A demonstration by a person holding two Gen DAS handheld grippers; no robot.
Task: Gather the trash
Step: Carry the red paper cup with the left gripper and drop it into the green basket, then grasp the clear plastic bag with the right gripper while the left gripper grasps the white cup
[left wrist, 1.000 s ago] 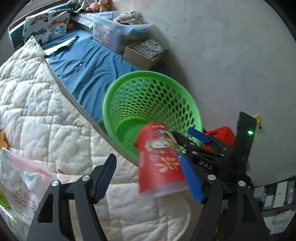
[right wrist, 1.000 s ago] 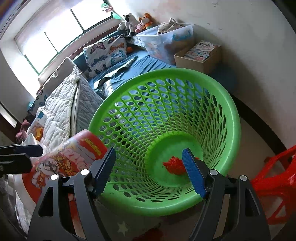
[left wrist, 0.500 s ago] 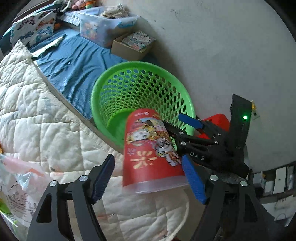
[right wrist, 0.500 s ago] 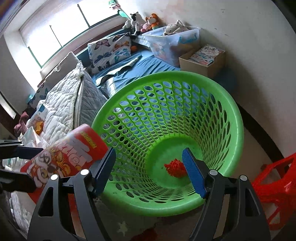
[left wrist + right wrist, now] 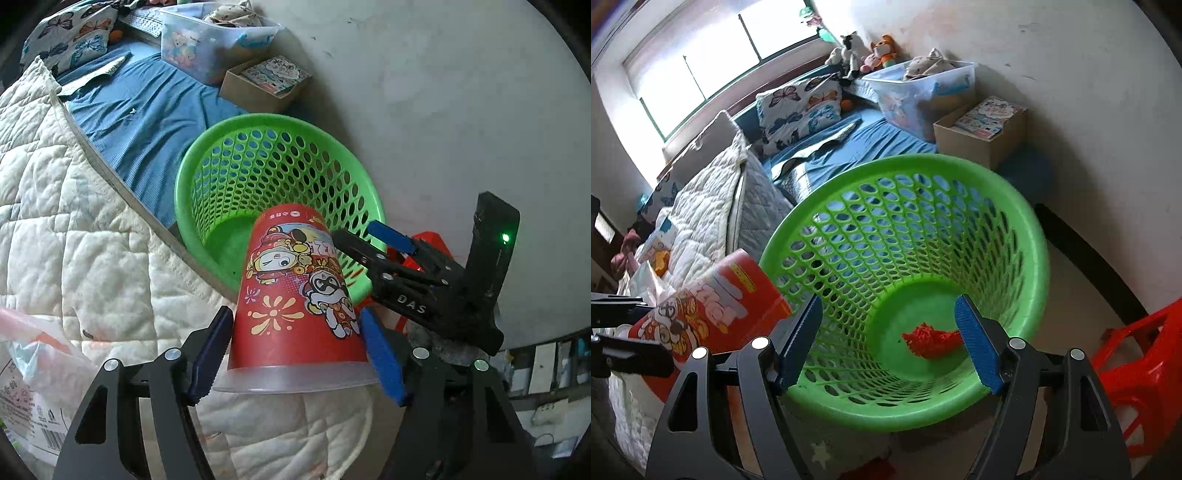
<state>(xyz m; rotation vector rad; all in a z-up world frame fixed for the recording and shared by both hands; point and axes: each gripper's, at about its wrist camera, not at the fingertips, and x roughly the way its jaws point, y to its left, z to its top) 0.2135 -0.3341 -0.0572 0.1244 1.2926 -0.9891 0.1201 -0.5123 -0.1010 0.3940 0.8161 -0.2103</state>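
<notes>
- The left gripper (image 5: 295,350) has the red cup (image 5: 295,295) between its blue pads; its jaws have just closed in, and both pads appear to press the cup's sides.
- The cup's long axis runs ahead along the fingers, base toward the green basket (image 5: 207,170) just beyond.
- The right gripper (image 5: 888,341) hangs open and empty over the basket's mouth, red scrap (image 5: 931,341) below.

Left gripper (image 5: 295,350) just closing on red cup (image 5: 295,302), green basket (image 5: 280,192) beyond.
</notes>
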